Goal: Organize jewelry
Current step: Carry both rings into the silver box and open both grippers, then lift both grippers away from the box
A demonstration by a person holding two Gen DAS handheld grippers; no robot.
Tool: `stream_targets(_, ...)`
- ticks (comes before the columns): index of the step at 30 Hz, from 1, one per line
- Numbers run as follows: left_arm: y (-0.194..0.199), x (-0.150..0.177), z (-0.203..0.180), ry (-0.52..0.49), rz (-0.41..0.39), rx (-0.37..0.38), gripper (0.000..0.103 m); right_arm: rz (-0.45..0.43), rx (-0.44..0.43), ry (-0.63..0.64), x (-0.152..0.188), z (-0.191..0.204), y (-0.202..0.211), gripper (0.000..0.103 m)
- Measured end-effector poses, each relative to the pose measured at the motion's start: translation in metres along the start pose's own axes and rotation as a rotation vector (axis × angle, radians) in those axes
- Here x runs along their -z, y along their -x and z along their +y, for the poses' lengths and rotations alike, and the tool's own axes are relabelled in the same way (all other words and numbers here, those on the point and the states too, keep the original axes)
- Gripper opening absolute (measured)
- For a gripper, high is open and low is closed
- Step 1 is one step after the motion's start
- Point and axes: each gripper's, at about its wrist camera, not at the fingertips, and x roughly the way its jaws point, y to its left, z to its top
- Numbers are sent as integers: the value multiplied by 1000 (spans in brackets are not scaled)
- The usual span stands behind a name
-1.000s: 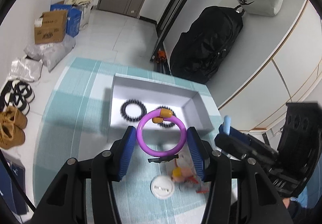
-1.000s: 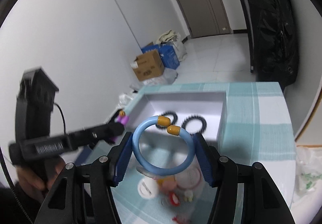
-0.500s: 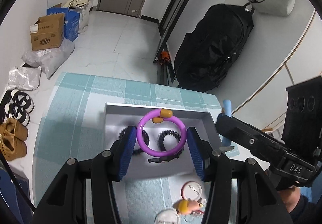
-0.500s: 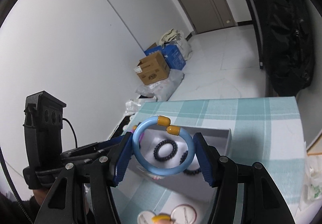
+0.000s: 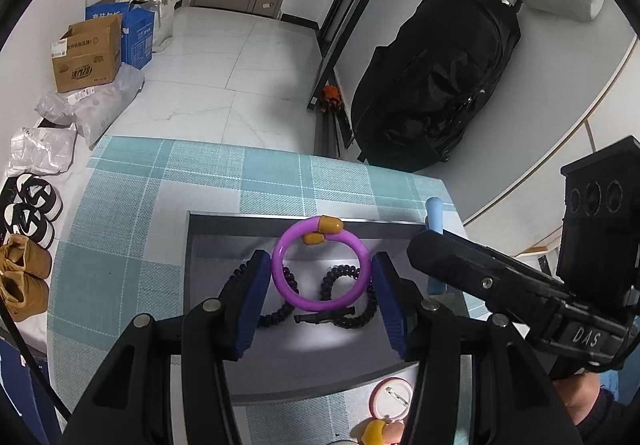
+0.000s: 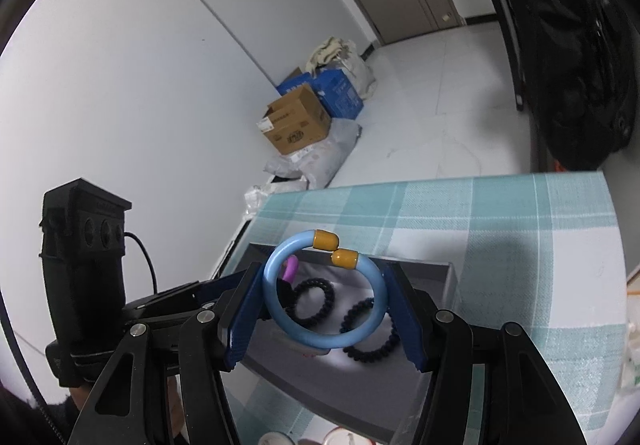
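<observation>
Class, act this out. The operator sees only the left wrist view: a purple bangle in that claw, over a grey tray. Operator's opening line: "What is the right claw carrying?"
Observer: The right claw is shut on a blue bangle.
Operator: Where is it, relative to the tray?
Observer: It hangs in front of the grey tray, and the two black spiral hair ties lying in the tray show through and around it.
Operator: Is that bangle a closed ring?
Observer: No. It ends in two mustard caps that sit offset from each other.
</observation>
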Motion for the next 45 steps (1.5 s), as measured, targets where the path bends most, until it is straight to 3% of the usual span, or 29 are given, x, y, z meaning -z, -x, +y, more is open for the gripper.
stream_targets(8,-4,-2,-1,0,12,2,48,16,8,-3,-3,-1,-3,61)
stream_targets(10,-5,-1,1,13,23,1,48,10,20,-2,-3,-2,0,66)
stream_targets(14,-3,0,8,72,17,53,66,-27,14,-11,-4,-3,10,69)
stream_targets(17,3,0,8,79,-11,64,66,-68,20,-4,-5,-3,21,72)
stream_targets(29,21,5,6,61,-76,-5,67,-98,34,10,-4,-1,29,75)
stream_targets(35,36,11,3,57,-113,-51,68,-126,52,54,3,10,42,83)
stream_targets(45,64,33,-15,-42,-202,-129,71,-153,109,128,28,31,70,89)
